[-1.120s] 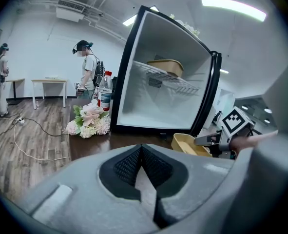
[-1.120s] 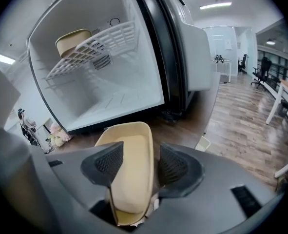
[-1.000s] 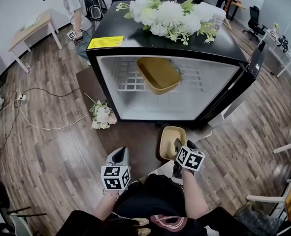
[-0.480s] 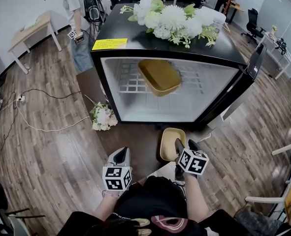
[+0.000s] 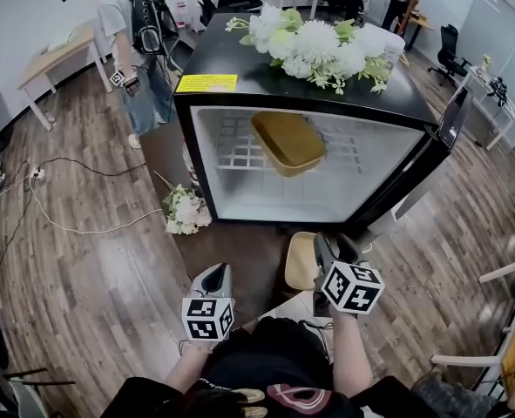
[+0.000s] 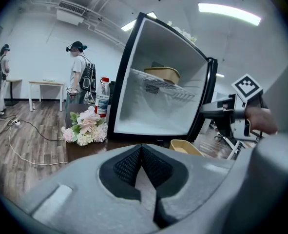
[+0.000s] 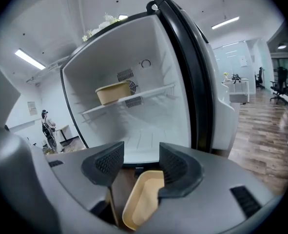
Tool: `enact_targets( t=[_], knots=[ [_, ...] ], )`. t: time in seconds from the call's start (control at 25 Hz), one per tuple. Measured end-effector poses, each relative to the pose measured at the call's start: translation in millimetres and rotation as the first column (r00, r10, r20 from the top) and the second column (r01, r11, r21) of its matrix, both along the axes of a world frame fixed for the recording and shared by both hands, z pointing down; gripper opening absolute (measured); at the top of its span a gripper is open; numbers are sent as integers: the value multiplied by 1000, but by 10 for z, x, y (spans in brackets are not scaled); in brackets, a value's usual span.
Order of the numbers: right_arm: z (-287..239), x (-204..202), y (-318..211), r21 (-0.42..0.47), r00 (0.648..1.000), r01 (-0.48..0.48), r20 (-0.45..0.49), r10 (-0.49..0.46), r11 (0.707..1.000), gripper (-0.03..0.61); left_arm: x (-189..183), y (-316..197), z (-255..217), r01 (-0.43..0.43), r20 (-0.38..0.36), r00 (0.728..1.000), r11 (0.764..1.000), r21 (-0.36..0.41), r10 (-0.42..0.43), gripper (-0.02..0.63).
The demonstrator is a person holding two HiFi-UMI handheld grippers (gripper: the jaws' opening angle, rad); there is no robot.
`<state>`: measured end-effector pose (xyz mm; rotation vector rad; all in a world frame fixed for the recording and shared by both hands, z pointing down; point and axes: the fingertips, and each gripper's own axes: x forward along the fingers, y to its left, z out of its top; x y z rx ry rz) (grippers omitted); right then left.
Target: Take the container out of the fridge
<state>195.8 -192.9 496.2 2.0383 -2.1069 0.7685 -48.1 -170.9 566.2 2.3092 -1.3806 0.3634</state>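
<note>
A yellow container (image 5: 287, 142) sits on the wire shelf inside the open fridge (image 5: 301, 103); it shows in the left gripper view (image 6: 162, 74) and the right gripper view (image 7: 112, 92) too. A second yellow container (image 5: 299, 261) lies on the dark low surface before the fridge. My right gripper (image 5: 334, 249) hovers above that lower container (image 7: 141, 199), open; its jaws have just been closing a little with nothing between the pads. My left gripper (image 5: 212, 279) stays low at the left, its pads (image 6: 134, 165) pressed together and empty.
The fridge door (image 5: 453, 103) stands open at the right. White flowers (image 5: 318, 42) lie on the fridge top, a bouquet (image 5: 185, 209) and a bottle (image 6: 103, 97) sit left of the fridge. A person (image 5: 122, 24) stands behind, and a cable (image 5: 65, 220) crosses the floor.
My right gripper has risen from the lower yellow container's edge, which stays on the dark surface. The left gripper has kept still. The person behind stepped slightly left.
</note>
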Motion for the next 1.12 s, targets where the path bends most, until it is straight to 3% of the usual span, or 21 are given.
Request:
enact_targets(
  t=[0.36, 0.68, 1.12],
  knots=[
    [-756, -115, -290, 145, 997, 75, -29, -72, 987, 221, 34, -10, -119, -8, -11, 1000, 1000, 25, 8, 8],
    [-1387, -62, -596, 274, 992, 107, -93, -85, 956, 195, 85, -31, -212, -18, -14, 1000, 999, 50, 19, 8],
    [-1701, -100, -1030, 303, 979, 178, -148, -138, 936, 171, 107, -100, -224, -11, -16, 1000, 999, 53, 12, 8]
  ],
)
